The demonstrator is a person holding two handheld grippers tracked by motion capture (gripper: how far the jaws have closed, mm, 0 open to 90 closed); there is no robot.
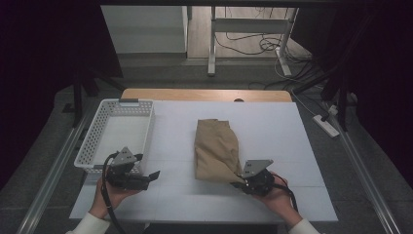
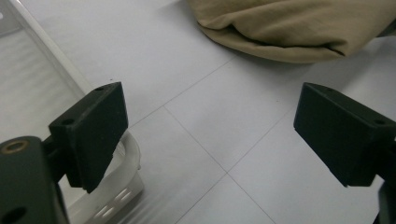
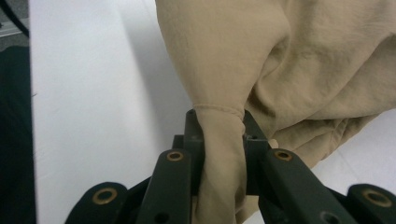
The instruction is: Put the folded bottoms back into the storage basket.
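One folded tan garment (image 1: 216,150) lies mid-surface, right of the white basket (image 1: 100,136), and its near right corner is pinched tight in the right hand-held gripper (image 3: 219,140). The left hand-held gripper (image 1: 153,175) hovers beside the basket with jaws wide apart, holding nothing. I'd judge the work barely begun: cloth gripped, not yet lifted or moved to the basket.

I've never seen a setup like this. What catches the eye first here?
Probably the folded tan cloth in the middle of the white table, with the right tongs pinching its near corner. To the left sits a white perforated basket, and beside it the left tongs hang open above the table.
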